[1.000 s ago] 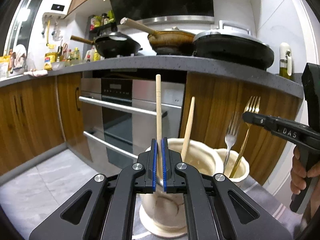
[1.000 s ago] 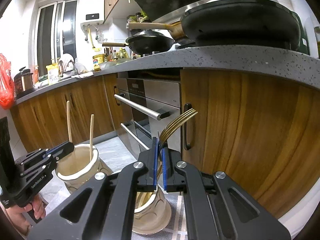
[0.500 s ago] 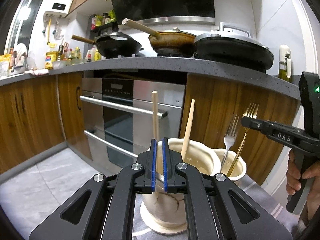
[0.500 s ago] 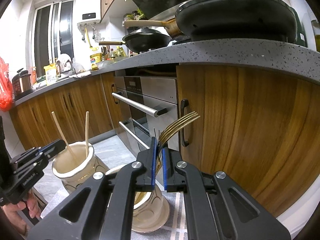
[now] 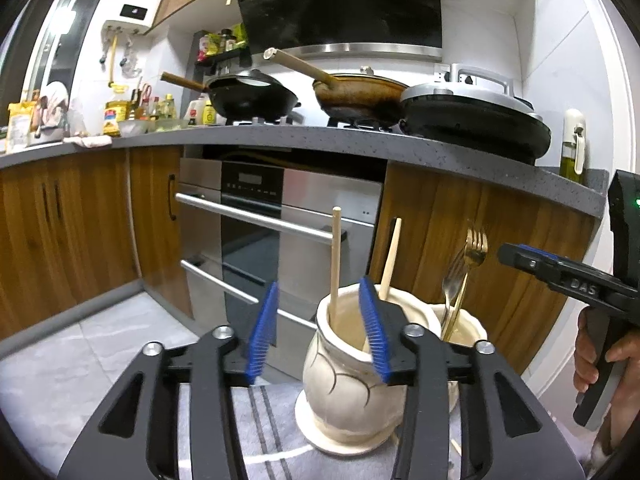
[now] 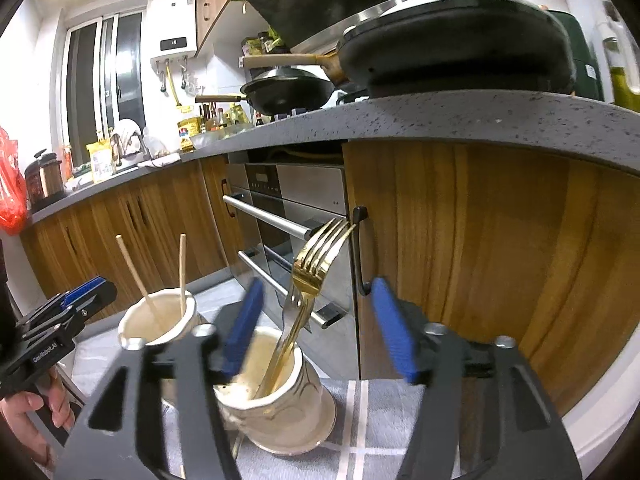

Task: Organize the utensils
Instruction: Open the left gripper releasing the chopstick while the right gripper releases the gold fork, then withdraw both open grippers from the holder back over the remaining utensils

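Wood-fronted kitchen cabinets and a steel oven (image 5: pixel 280 216) fill the background under a speckled grey countertop (image 5: pixel 360 148) that carries dark pans, and nearer the cameras a grey striped cloth (image 6: pixel 360 420) covers the work surface. Two cream ceramic jars stand on it, close beside each other. The larger jar (image 5: pixel 352 384), rounded with dark curved lines on its glazed side and a saucer-like foot, holds two pale wooden chopsticks (image 5: pixel 335 260) — one nearly upright, the other leaning toward the right. The smaller jar (image 6: pixel 276 392) holds a gold fork (image 6: pixel 316 264), tines up and tilted toward the cabinet door, and a silver fork (image 5: pixel 454 280) mostly hidden behind it.

The left gripper (image 5: pixel 320 328) hovers level just in front of the larger jar, its black arms spread wide and its ribbed blue pads (image 5: pixel 262 328) gripping nothing; one pad overlaps the jar's rim in the left wrist view. The right gripper (image 6: pixel 320 332) sits above the smaller jar, likewise spread apart and empty, with the gold fork standing free between its blue pads — whether either pad touches the fork cannot be told. A bare hand (image 5: pixel 600 356) wraps the right gripper's handle.
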`<action>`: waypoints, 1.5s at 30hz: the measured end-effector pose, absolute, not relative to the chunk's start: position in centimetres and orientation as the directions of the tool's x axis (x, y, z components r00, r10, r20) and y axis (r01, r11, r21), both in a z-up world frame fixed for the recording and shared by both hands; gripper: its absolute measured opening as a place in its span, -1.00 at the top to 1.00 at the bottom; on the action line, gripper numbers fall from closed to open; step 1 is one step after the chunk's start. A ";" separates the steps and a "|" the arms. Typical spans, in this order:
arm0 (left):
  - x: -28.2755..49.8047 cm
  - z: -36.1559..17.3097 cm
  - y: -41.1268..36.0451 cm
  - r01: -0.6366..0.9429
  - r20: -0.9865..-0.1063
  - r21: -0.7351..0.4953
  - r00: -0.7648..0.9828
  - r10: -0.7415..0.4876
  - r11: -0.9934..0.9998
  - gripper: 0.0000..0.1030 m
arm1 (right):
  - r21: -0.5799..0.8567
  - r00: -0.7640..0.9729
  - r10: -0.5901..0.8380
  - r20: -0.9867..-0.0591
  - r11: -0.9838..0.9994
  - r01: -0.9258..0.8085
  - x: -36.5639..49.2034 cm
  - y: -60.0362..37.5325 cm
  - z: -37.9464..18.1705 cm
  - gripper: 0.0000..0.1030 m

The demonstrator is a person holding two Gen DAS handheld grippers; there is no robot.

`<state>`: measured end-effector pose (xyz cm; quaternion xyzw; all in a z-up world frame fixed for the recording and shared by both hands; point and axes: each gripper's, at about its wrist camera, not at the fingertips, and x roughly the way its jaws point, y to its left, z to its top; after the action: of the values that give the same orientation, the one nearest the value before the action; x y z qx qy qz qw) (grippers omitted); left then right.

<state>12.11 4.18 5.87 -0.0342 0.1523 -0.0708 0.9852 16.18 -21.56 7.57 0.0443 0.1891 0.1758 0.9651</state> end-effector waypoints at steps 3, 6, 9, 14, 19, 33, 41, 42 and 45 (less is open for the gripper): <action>10.9 6.2 4.1 0.117 -0.299 -0.072 0.945 -0.134 0.990 -0.33 | 0.155 0.864 0.356 -0.356 0.934 -0.321 15.0 -22.3 7.5 -0.58; 9.6 6.8 3.9 0.106 -0.299 -0.057 0.947 -0.118 0.993 -0.62 | 0.166 0.858 0.360 -0.367 0.933 -0.320 13.7 -23.3 7.2 -0.84; 8.2 7.2 3.8 0.102 -0.307 -0.051 0.945 -0.113 0.993 -0.79 | 0.159 0.852 0.352 -0.388 0.936 -0.314 12.2 -24.0 6.8 -0.91; 5.9 7.4 3.4 0.087 -0.330 -0.038 0.939 -0.094 0.996 -0.84 | 0.131 0.838 0.325 -0.439 0.946 -0.298 9.7 -24.8 5.9 -0.91; 3.7 6.9 3.0 0.085 -0.377 -0.020 0.922 -0.086 0.996 -0.87 | 0.121 0.821 0.317 -0.475 0.948 -0.296 7.7 -25.5 4.9 -0.91; 1.0 3.3 1.0 0.081 -0.530 -0.043 0.843 -0.092 0.996 -0.87 | 0.093 0.758 0.267 -0.594 0.960 -0.265 4.3 -27.6 0.2 -0.91; 0.6 1.0 -0.6 0.097 -0.593 -0.035 0.799 -0.099 0.995 -0.87 | 0.075 0.691 0.273 -0.670 0.950 -0.303 2.6 -26.8 -3.0 -0.90; 0.5 0.8 -0.9 0.102 -0.599 -0.032 0.794 -0.101 0.994 -0.87 | 0.071 0.683 0.276 -0.676 0.947 -0.312 2.4 -26.5 -3.2 -0.90; 0.4 0.4 -1.5 0.115 -0.614 -0.024 0.783 -0.106 0.993 -0.87 | 0.063 0.657 0.281 -0.700 0.940 -0.335 2.0 -25.6 -4.0 -0.90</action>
<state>0.40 -1.51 0.43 0.0072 0.3245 -0.0585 0.9441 1.98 -25.62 -4.02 -0.0357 0.3781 0.1692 0.9095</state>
